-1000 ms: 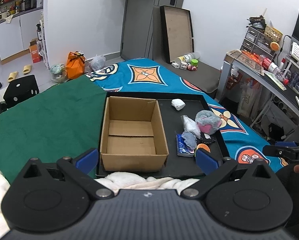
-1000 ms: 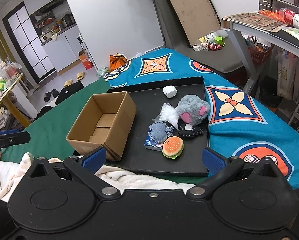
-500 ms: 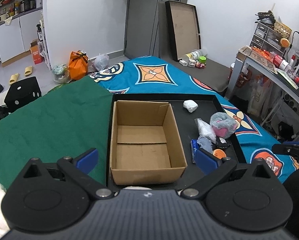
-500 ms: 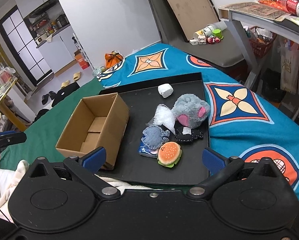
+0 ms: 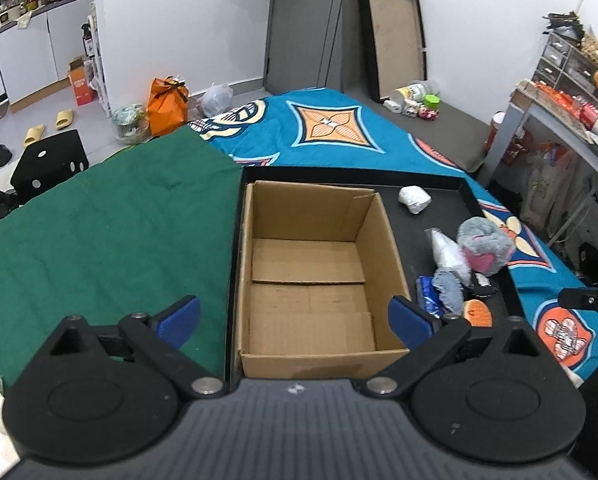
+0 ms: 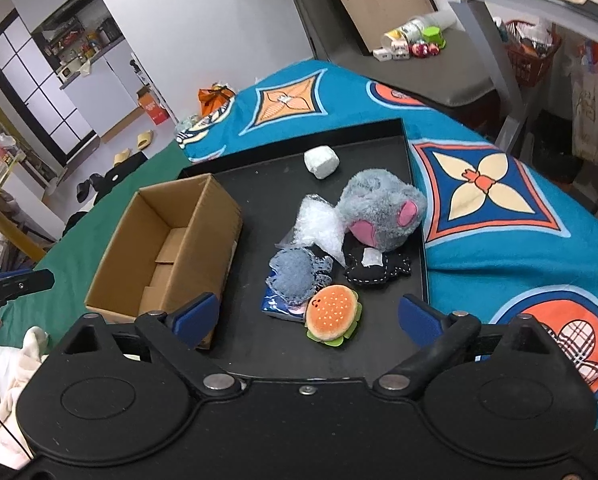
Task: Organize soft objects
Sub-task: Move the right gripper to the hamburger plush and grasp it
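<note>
my left hand-held gripper (image 5: 295,316) hovers spread wide and empty over the cardboard box (image 5: 313,276), which sits at the black tray's (image 6: 259,184) left edge. my right hand-held gripper (image 6: 309,316) gapes wide too, empty, above the burger plush (image 6: 332,314). the grey plush (image 6: 381,210) lies by the tray's right edge.

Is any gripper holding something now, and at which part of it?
Nothing is held. The left gripper and the right gripper are both open and empty; the burger plush lies loose on the black tray.
</note>
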`<state>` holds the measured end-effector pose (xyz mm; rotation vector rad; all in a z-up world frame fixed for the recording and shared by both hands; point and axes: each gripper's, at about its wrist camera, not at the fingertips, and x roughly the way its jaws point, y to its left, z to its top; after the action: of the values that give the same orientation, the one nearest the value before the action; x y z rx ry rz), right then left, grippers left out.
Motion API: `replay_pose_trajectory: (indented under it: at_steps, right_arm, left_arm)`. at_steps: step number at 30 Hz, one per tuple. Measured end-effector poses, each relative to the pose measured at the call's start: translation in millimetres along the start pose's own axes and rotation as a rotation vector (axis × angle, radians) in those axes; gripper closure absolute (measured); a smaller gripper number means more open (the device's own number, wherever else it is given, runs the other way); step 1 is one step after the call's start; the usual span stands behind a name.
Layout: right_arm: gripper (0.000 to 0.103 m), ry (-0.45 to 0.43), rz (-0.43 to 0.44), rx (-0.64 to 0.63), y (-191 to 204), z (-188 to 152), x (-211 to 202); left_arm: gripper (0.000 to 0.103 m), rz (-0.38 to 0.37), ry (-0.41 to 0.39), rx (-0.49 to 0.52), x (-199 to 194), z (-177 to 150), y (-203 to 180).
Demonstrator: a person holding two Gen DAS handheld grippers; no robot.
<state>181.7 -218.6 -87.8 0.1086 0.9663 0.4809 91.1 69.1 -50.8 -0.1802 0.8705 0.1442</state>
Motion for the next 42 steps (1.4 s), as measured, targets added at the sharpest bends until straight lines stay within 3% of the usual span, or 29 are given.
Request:
replay_pose_trajectory:
  at_steps: [10, 20, 28, 34, 42]
  right_arm:
    - [0.012, 0.049, -0.014, 0.028, -9, 4, 24]
    - [0.018, 0.074, -0.045, 0.024, -21, 16, 38]
    - [0.026, 0.152, -0.053, 0.085, -32, 9, 65]
    - [0.026, 0.198, -0.049, 0.104, -35, 4, 84]
    - [0.026, 0.268, -0.041, 0.086, -27, -8, 113]
  left_arm:
    - [0.015, 0.019, 0.033, -0.03, 31, -4, 8]
    - [0.035, 0.041, 0.071, -0.043, 61, -5, 14]
    - [0.048, 0.065, 0.112, -0.038, 86, -6, 15]
    - [0.058, 0.136, 0.153, -0.028, 111, -10, 8]
    - [0.082, 0.23, 0.176, -0.032, 119, -8, 8]
